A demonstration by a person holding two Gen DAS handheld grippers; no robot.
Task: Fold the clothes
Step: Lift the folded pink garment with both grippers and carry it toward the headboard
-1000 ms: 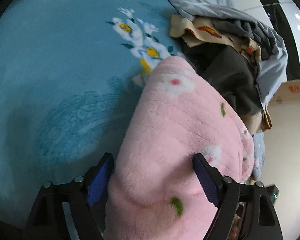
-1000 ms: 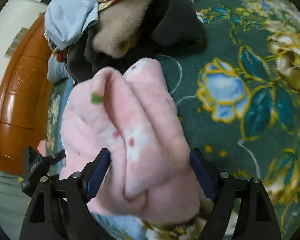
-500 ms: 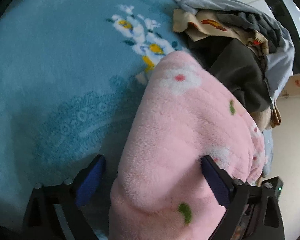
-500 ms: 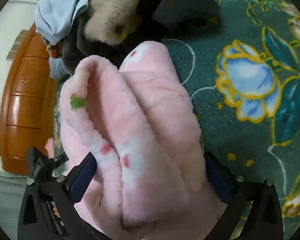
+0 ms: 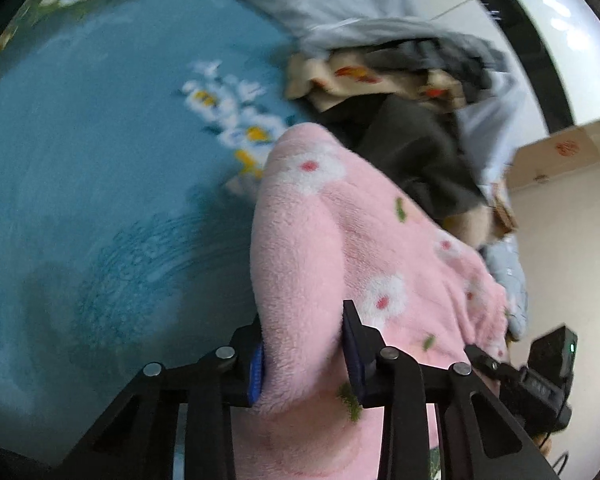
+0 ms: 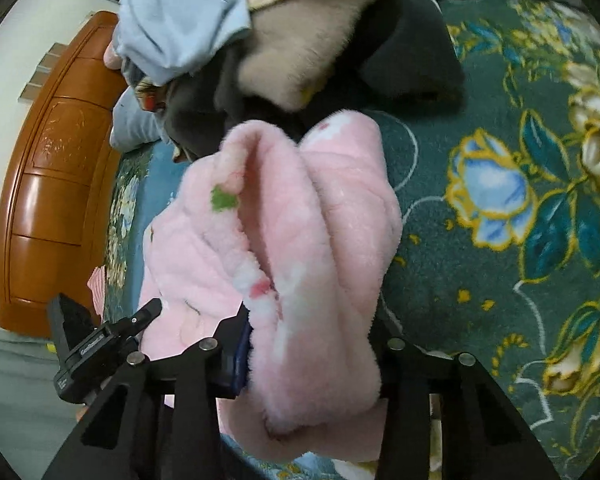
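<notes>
A fluffy pink garment [image 5: 340, 248] with white flowers and green leaves is bunched up over the blue floral bedspread [image 5: 100, 160]. My left gripper [image 5: 304, 364] is shut on a thick fold of it near the bottom of the left wrist view. In the right wrist view the same pink garment [image 6: 300, 232] rises in several folds, and my right gripper [image 6: 312, 356] is shut on another thick fold. Its right finger is hidden by the fleece. The other gripper [image 6: 88, 344] shows at lower left.
A heap of unfolded clothes [image 6: 284, 40] lies just beyond the garment: dark grey, beige fleece, light blue and patterned pieces. A wooden headboard [image 6: 48, 184] stands at left. A dark green flowered blanket [image 6: 520, 200] spreads to the right. A cardboard box [image 5: 560, 156] sits by the wall.
Both grippers were open around the garment in the earlier frames and have now closed tightly on thick folds of the pink fleece. The left wrist view has shifted and blurred slightly.
</notes>
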